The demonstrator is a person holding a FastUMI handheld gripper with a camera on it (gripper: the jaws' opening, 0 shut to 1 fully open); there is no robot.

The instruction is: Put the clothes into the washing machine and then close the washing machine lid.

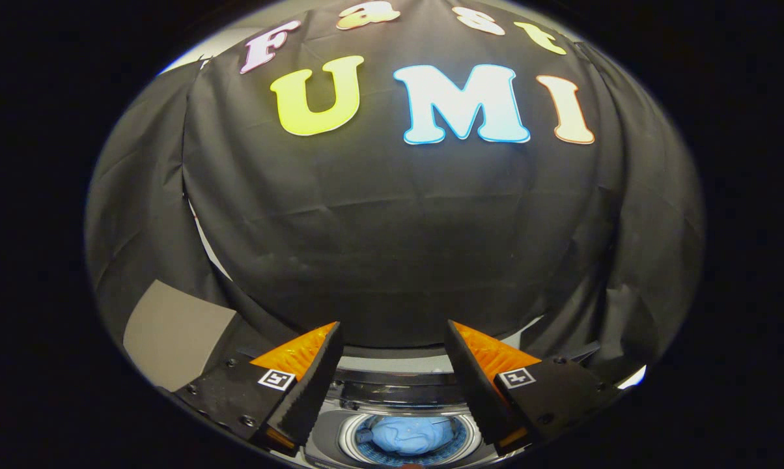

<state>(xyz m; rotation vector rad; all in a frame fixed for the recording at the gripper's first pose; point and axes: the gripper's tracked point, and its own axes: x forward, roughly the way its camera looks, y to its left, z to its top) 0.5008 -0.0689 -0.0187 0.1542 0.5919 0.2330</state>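
My gripper (392,335) hangs open above the washing machine (392,391), its fingers (304,384) spread wide with nothing between them. Below and between the fingers lies the machine's round drum opening. A light blue garment (408,435) sits bunched inside the drum. The machine's top rim and back panel show just past the fingers. I cannot make out the lid.
The booth's black cloth wall (392,247) rises close behind the machine. A grey flat panel (174,332) stands to the left of the left finger.
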